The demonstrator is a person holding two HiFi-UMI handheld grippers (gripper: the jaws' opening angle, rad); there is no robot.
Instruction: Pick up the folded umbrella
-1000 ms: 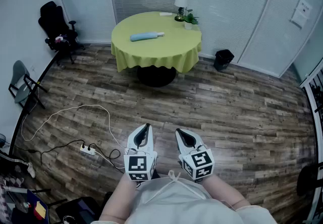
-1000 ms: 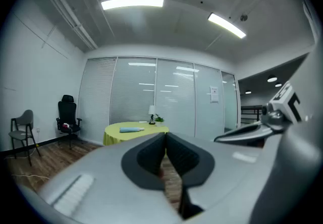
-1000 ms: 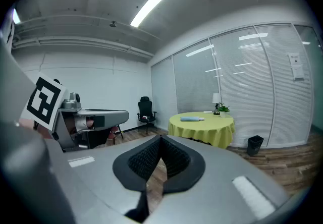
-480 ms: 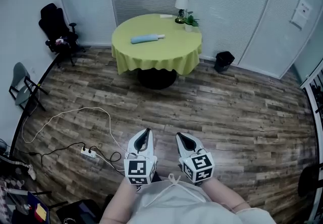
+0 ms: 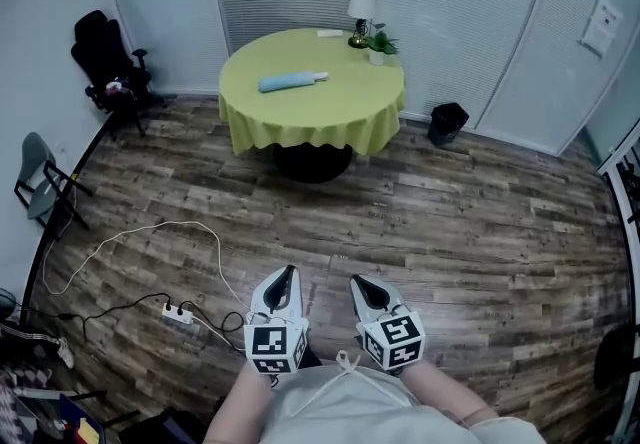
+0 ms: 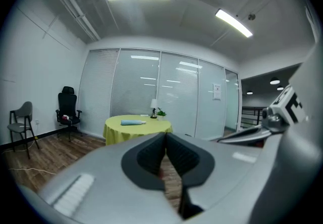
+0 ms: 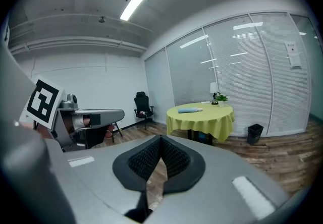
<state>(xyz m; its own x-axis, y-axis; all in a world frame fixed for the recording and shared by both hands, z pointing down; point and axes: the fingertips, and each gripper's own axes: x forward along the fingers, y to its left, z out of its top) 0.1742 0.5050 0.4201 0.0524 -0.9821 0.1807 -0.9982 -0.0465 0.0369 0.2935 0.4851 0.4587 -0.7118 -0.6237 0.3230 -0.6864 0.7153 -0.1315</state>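
No word, number or brand can be read anywhere: the white sheet (image 5: 601, 28) on the far right glass wall is too small to make out, and the cube (image 5: 276, 349) on the left gripper (image 5: 288, 275) and the cube (image 5: 392, 340) on the right gripper (image 5: 356, 282) bear only black-and-white square markers.

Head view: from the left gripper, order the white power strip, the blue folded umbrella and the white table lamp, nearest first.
1. White power strip, on the wood floor, just left of the left gripper.
2. Blue folded umbrella, lying on top of the round yellow-green-clothed table, left of centre.
3. White table lamp, at that table's far edge.
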